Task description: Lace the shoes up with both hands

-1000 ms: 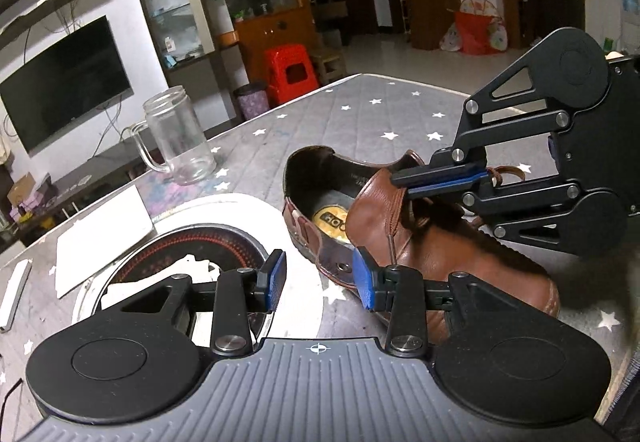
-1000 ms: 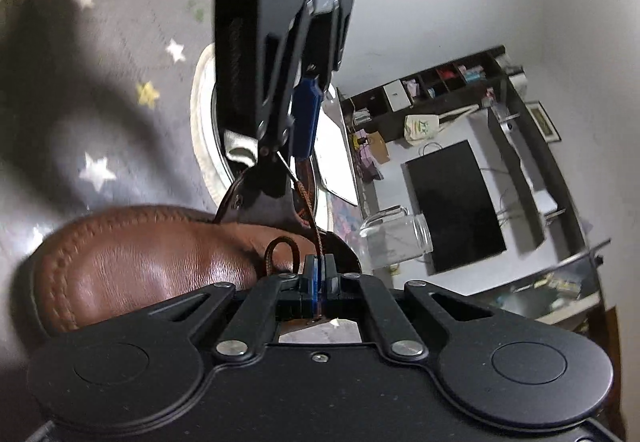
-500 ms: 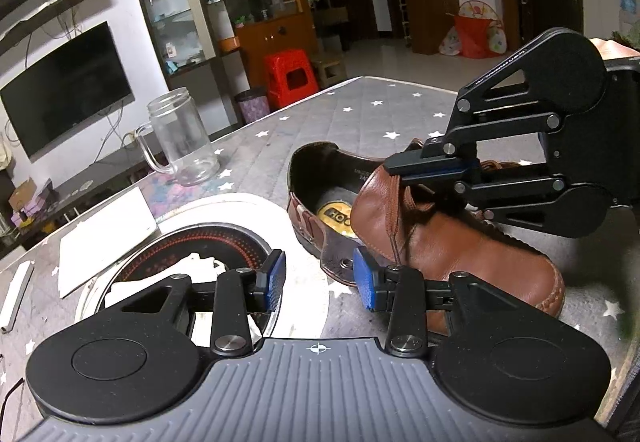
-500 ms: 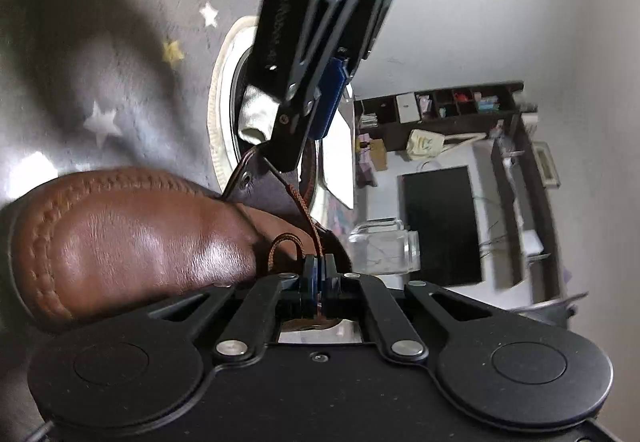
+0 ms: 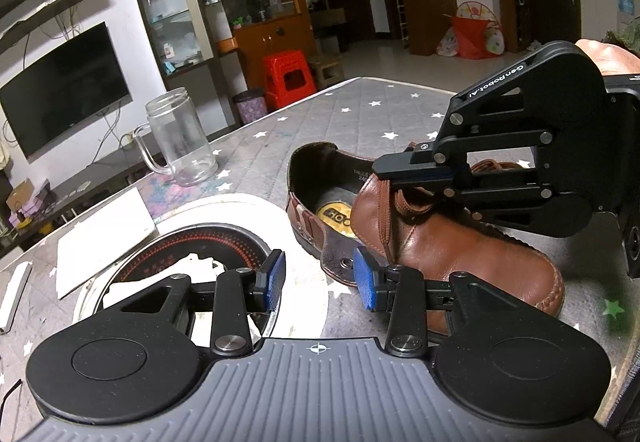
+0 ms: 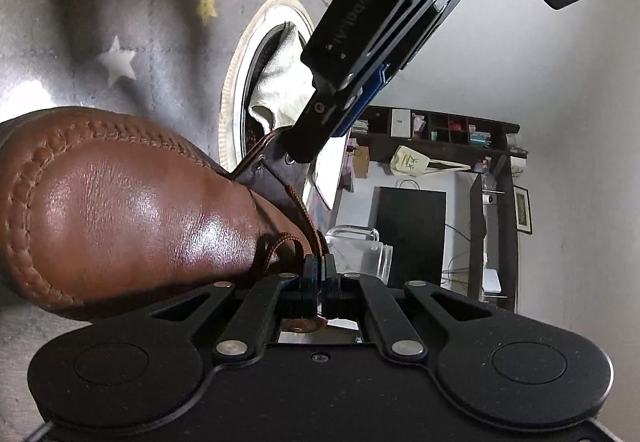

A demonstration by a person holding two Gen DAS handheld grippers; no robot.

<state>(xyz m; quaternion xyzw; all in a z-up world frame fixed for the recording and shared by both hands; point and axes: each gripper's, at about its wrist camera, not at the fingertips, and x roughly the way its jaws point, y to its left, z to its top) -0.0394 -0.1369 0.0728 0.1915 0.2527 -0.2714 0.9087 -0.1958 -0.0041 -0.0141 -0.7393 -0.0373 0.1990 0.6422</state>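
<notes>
Left tongs (image 5: 320, 280) spread wide, blue pads apart with nothing between them, hovering low over the bench (image 5: 360, 114) just beside the heel-side flap of the brown leather shoe (image 5: 440, 250). Right tongs (image 6: 319, 272) pressed together, clamped on the brown lace (image 6: 304, 210) right at the shoe's throat; in the left wrist view the same tongs (image 5: 394, 172) sit on top of the tongue area, lace loops trailing under them.

Shoe lies on the star-print bench cover, toe toward the right of the left wrist view, opening toward the glass mug (image 5: 180, 146). Yellow insole label visible inside. An eyelet flap is folded outward near the left tongs' right pad.

Around: a round white-rimmed cooktop (image 5: 192, 242) set in the bench just left of the shoe, with crumpled white cloth (image 6: 280, 82) on it. A white flat pad (image 5: 100, 234) lies beyond the cooktop, the glass mug behind that, well apart from the shoe. Background has a wall TV (image 5: 64, 90), shelving, a red stool (image 5: 288, 74).

In the way: the right tongs' black body covers most of the lacing zone in the left wrist view; in the right wrist view the left tongs' arm crosses over the eyelet flap and hides part of the cooktop. Which eyelet the lace runs through, cannot tell.
</notes>
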